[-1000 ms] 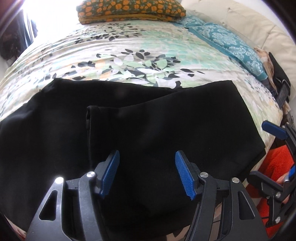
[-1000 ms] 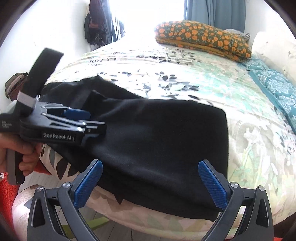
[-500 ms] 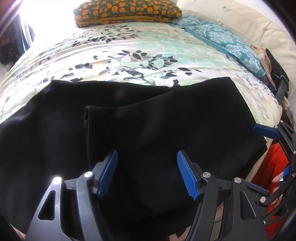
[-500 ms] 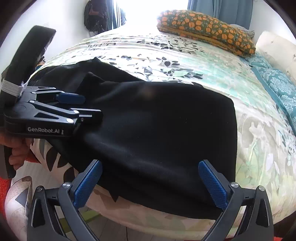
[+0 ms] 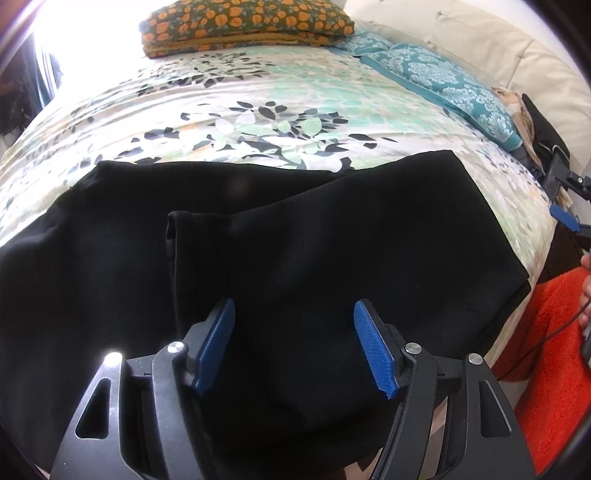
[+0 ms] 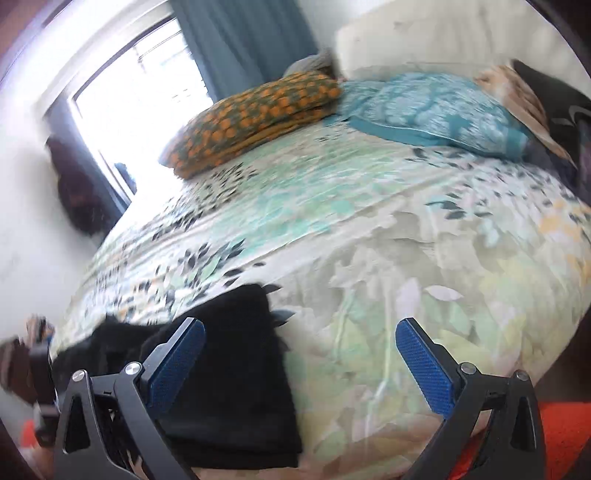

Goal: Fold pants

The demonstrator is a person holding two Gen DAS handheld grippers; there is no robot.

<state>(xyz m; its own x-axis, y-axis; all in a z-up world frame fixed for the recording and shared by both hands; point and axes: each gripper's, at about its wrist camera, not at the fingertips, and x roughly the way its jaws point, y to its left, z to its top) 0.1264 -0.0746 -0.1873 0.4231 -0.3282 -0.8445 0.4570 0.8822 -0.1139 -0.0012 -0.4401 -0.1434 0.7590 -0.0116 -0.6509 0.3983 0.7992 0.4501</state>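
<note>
Left tool (image 5: 293, 345) spread wide, holding nothing, low over the near edge of the pants (image 5: 258, 240), pointing across the bed (image 5: 258, 92). Right tool (image 6: 299, 362) also spread, holding nothing, tilted, aimed at bare bedspread just right of the pants' right edge; that view is blurred. Pants lie folded flat along the bed's near edge. Orange pillow (image 5: 240, 18) and teal pillow (image 5: 443, 81) at the far side.
</note>
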